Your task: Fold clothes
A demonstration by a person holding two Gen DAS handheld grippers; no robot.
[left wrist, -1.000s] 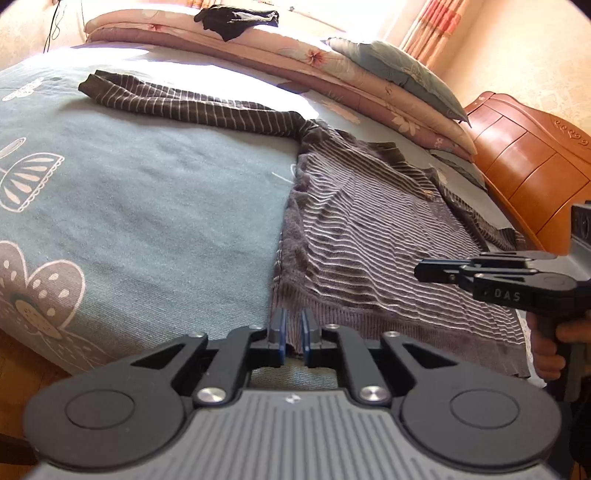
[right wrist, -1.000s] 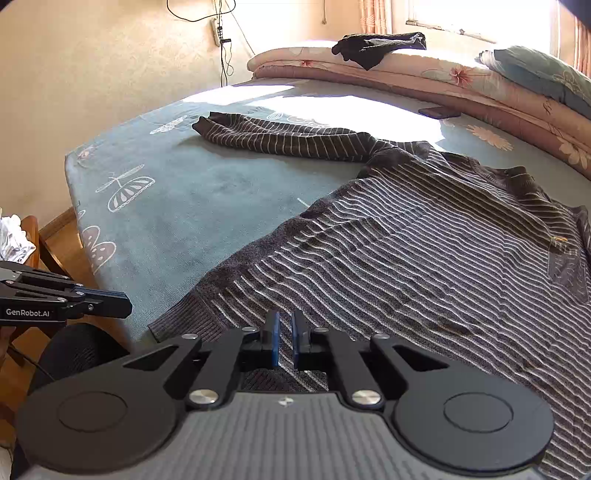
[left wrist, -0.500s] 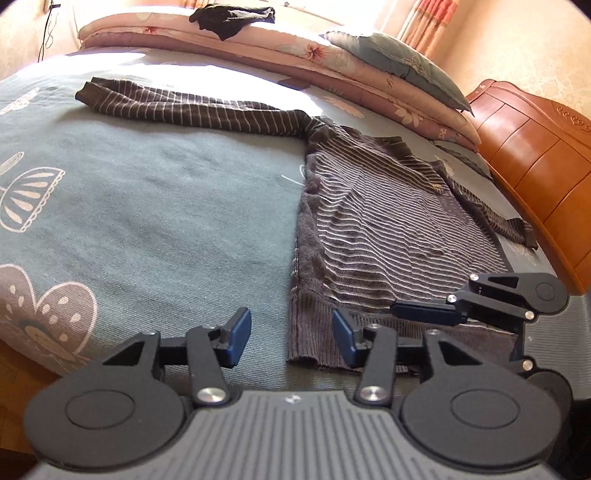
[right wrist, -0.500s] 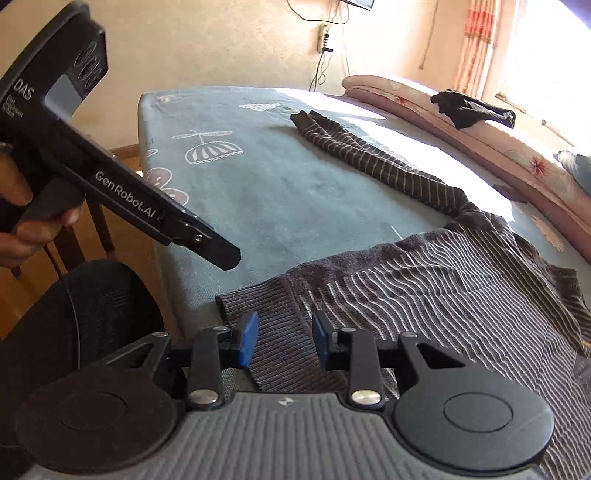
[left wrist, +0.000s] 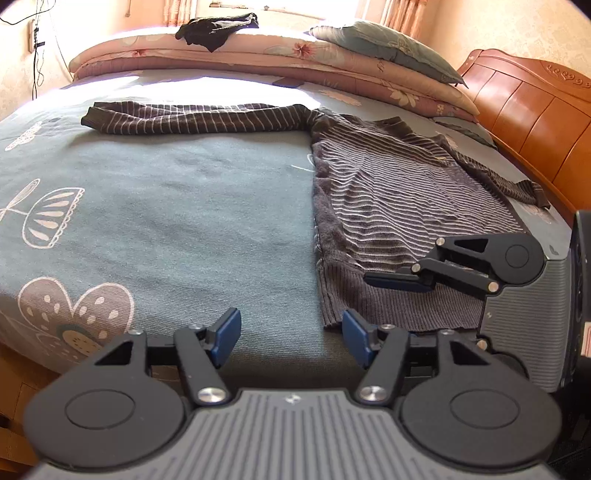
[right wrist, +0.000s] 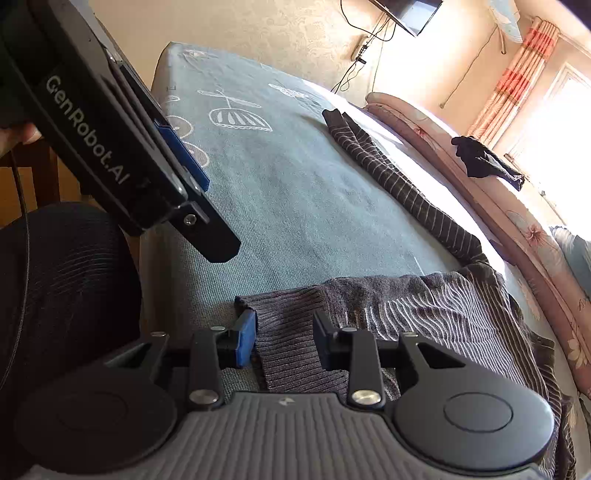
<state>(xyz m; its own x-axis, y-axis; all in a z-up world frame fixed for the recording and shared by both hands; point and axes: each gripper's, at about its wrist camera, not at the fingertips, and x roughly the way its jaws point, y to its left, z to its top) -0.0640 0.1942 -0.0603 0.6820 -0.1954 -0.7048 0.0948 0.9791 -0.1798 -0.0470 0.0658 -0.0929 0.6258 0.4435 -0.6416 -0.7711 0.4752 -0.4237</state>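
Looking along both grippers, we take the striped sweater (left wrist: 388, 206) as our landmark: it lies flat on the grey-green bedspread (left wrist: 166, 221), ribbed hem at the near bed edge, one sleeve (left wrist: 192, 118) stretched out sideways from its shoulder, the other trailing off its far side toward the wooden headboard (left wrist: 535, 122).

Our left gripper (left wrist: 291, 336) hovers just off the sweater's near hem corner, blue pads spread wide with bare bedspread between them; whether the nearer pad touches the hem we cannot tell. Our right gripper (right wrist: 284, 339) sits at the hem itself, jaws parted with the ribbed band between the fingers; actual contact is hard to make out. In the left wrist view it shows side-on over the hem, its body cut off by the frame.

Beyond the sweater, folded floral quilts (left wrist: 258, 51) line the bed's far side, a dark garment (left wrist: 218, 27) heaped on top and a pillow (left wrist: 388, 44) beside it. The window past them is washed out by glare. A fingertip of the hand holding the left gripper peeks in at the right view's edge.
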